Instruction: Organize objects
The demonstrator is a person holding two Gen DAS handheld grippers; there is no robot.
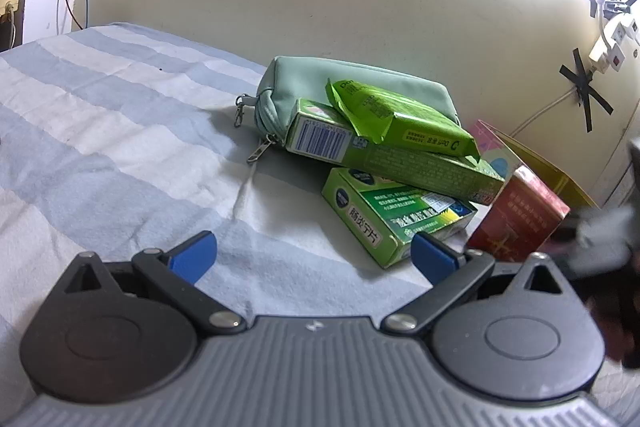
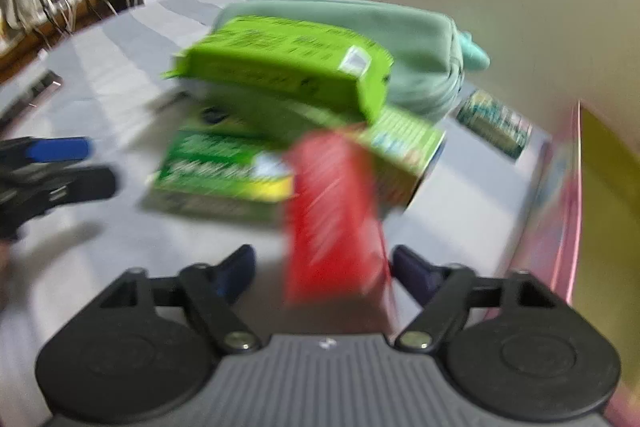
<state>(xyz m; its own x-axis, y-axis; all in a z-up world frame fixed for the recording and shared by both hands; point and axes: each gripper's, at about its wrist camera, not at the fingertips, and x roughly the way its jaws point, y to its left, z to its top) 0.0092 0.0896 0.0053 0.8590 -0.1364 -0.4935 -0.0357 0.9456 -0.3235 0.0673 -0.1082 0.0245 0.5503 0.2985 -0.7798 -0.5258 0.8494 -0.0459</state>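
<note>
Both released: left gripper (image 1: 313,254) over bare striped sheet (image 1: 100,115) left of the pile; right gripper (image 2: 320,267) straddles red box (image 2: 332,219), untouched

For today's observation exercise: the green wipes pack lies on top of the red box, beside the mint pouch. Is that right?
Not quite. In the left wrist view the wipes pack lies on a long green box, not the red box, beside the mint pouch.

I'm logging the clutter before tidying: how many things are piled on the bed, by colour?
Green boxes: 2 (long box, flat box)
Green packet: 1
Mint pouch: 1
Red box: 1
Total: 5
</note>
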